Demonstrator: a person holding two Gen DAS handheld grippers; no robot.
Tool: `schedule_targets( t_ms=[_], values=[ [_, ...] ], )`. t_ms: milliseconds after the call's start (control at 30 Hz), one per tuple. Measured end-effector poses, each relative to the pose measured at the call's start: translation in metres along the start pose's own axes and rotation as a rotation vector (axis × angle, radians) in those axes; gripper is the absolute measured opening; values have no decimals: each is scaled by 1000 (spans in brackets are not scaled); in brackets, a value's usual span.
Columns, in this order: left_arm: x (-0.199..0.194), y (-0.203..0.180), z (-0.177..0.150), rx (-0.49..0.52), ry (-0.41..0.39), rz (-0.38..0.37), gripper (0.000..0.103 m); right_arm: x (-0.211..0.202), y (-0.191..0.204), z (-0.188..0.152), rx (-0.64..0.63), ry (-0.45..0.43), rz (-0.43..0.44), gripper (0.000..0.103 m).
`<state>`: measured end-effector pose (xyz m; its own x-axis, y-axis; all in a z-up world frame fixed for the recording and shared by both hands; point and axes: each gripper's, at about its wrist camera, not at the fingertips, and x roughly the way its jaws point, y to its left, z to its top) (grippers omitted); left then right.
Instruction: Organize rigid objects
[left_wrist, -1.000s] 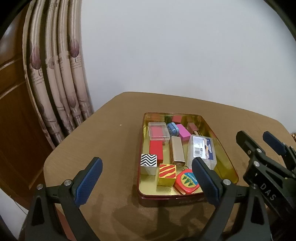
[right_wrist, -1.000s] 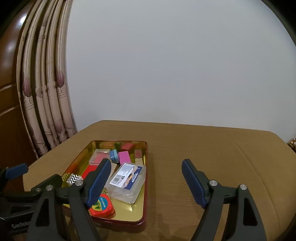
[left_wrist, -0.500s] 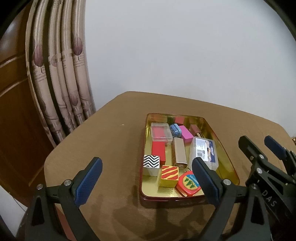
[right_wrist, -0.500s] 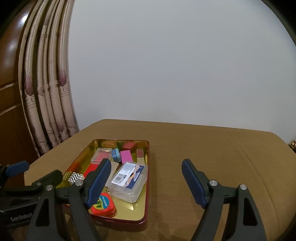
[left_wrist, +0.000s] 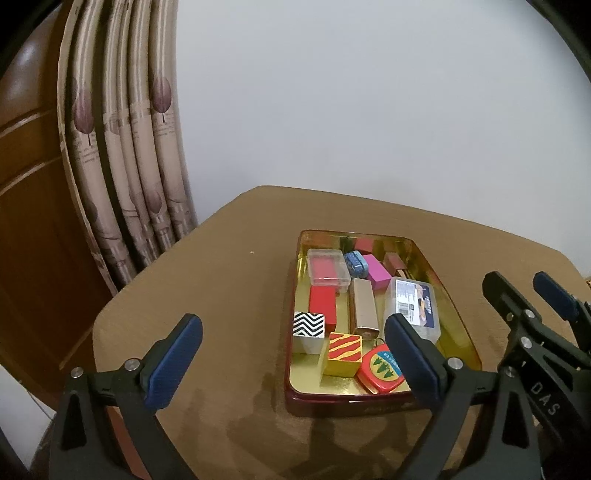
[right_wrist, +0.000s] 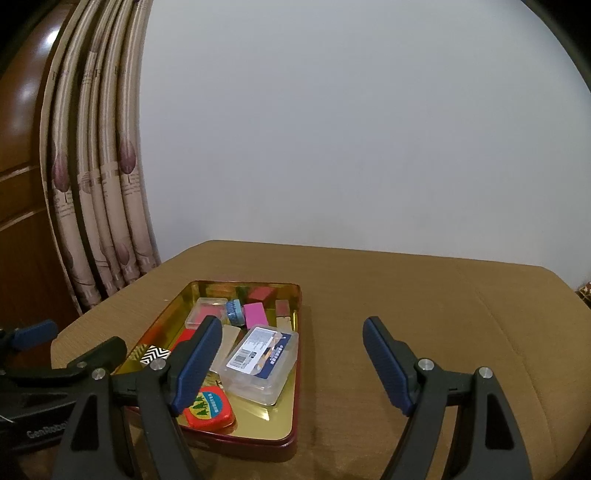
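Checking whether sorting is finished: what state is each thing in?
left gripper: open, empty
right gripper: open, empty
tin tray: lidless, holding every item
labelled clear box: closed, in tray
small clear case: closed, in tray
zigzag block: in tray

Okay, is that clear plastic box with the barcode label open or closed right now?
Closed. The clear plastic box lies in the gold tin, its labelled lid sitting flush on the base, no gap showing in either view. Neither gripper touches it.
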<state>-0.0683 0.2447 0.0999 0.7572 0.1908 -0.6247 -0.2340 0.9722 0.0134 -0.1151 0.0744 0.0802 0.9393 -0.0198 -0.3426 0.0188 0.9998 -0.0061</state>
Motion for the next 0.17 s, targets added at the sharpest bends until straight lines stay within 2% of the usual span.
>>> schedule_targets(
  t_ms=[167],
  values=[
    [0, 0, 1, -4, 29, -4, 98, -2, 1, 0, -1, -3, 2, 81]
  ],
)
